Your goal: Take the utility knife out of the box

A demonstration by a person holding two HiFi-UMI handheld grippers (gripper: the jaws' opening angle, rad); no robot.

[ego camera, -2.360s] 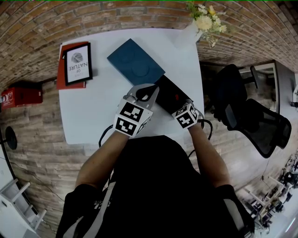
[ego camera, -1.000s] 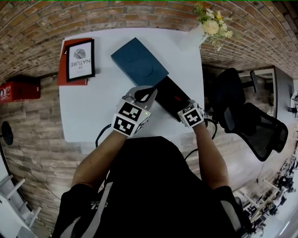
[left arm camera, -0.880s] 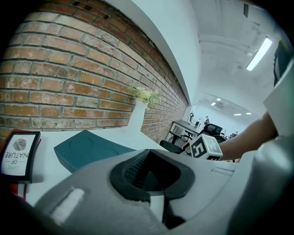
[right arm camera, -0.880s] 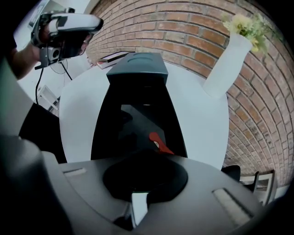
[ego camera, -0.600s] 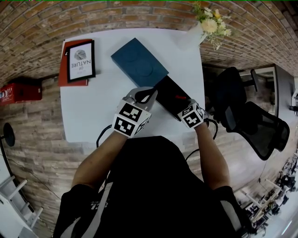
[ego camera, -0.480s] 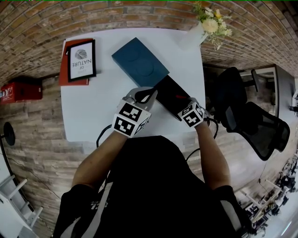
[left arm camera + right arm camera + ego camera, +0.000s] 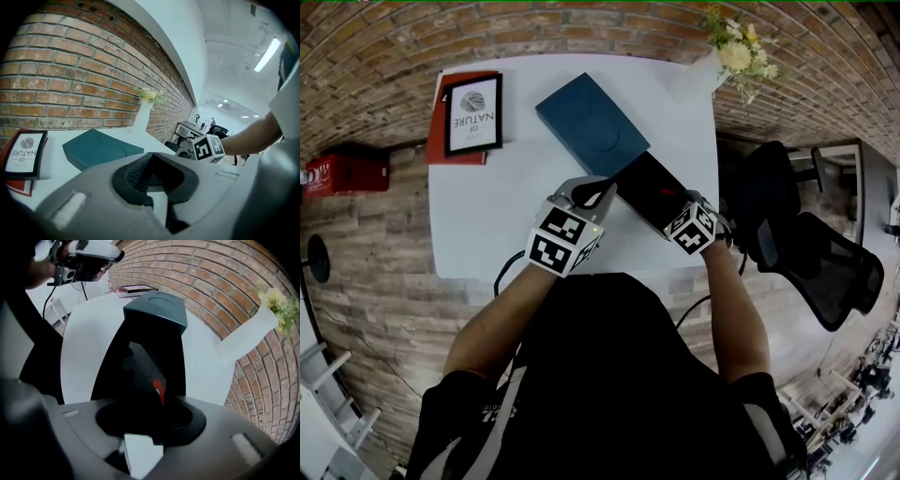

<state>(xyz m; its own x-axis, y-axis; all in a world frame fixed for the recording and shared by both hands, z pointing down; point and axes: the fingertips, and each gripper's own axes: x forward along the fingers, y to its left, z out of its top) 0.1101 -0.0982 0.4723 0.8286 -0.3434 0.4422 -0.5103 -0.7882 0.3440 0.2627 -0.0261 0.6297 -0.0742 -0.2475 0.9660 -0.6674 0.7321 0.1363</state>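
An open black box (image 7: 649, 184) lies on the white table (image 7: 487, 216), its teal lid (image 7: 592, 128) just beyond it. A red part of the utility knife (image 7: 158, 390) shows inside the box (image 7: 140, 362). My right gripper (image 7: 677, 204) points steeply down into the box's near end. Its jaws have just been opening and now stand open over the knife without pressing on it. My left gripper (image 7: 592, 192) hovers at the box's left edge, shut and empty. In the left gripper view the lid (image 7: 101, 147) lies ahead of the shut left gripper (image 7: 152, 180).
A framed card on a red book (image 7: 472, 115) lies at the table's far left. A white vase with flowers (image 7: 712, 64) stands at the far right corner. A black office chair (image 7: 811, 258) stands right of the table, by the brick wall.
The right gripper's marker cube has rolled a little above the box's near end. The left gripper has kept its place. The whole scene has slid slightly right in the head view.
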